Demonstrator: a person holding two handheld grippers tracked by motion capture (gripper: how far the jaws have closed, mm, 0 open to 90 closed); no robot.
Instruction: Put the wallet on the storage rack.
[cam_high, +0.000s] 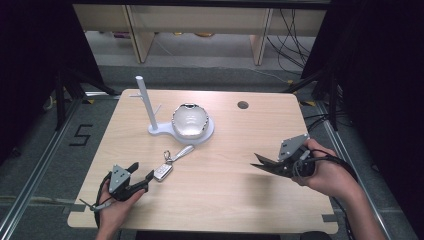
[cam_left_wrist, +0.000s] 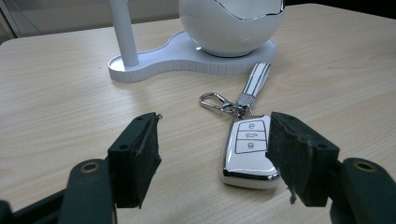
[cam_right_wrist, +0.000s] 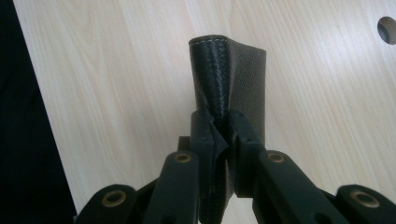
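The dark leather key pouch (cam_right_wrist: 229, 79) sits pinched in my right tongs (cam_right_wrist: 219, 126), folded so its stitched spine faces the camera, and it hangs above the bare wood of the table (cam_high: 225, 200) on the right side. In the high view I see the right tongs (cam_high: 265, 164) as a thin dark wedge pointing left, clear of the surface, with my right hand (cam_high: 325, 172) behind them. The car key (cam_left_wrist: 250, 151) lies flat near the table's front left, its silver-rimmed fob showing three buttons, a clip ring and a short white strap (cam_left_wrist: 258, 79) running from it towards the stand. Just past the strap's tip is the white stand (cam_high: 197, 136), which carries a glossy egg-shaped bowl (cam_high: 190, 120) and an upright post (cam_high: 146, 102) with small pegs. A round cable hole (cam_high: 243, 105) is cut into the table farther back, well apart from everything. Nothing lies between the pouch and the key. My left tongs (cam_left_wrist: 212, 149) are spread wide and grip nothing; the key lies just ahead of them, its near end right beside the right-hand pad (cam_left_wrist: 292, 154), though I cannot tell whether they touch. The left gripper view gives me the fob's buttons and the ring, which the high view shows too small to read; the right gripper view gives the pouch's grain and stitching.
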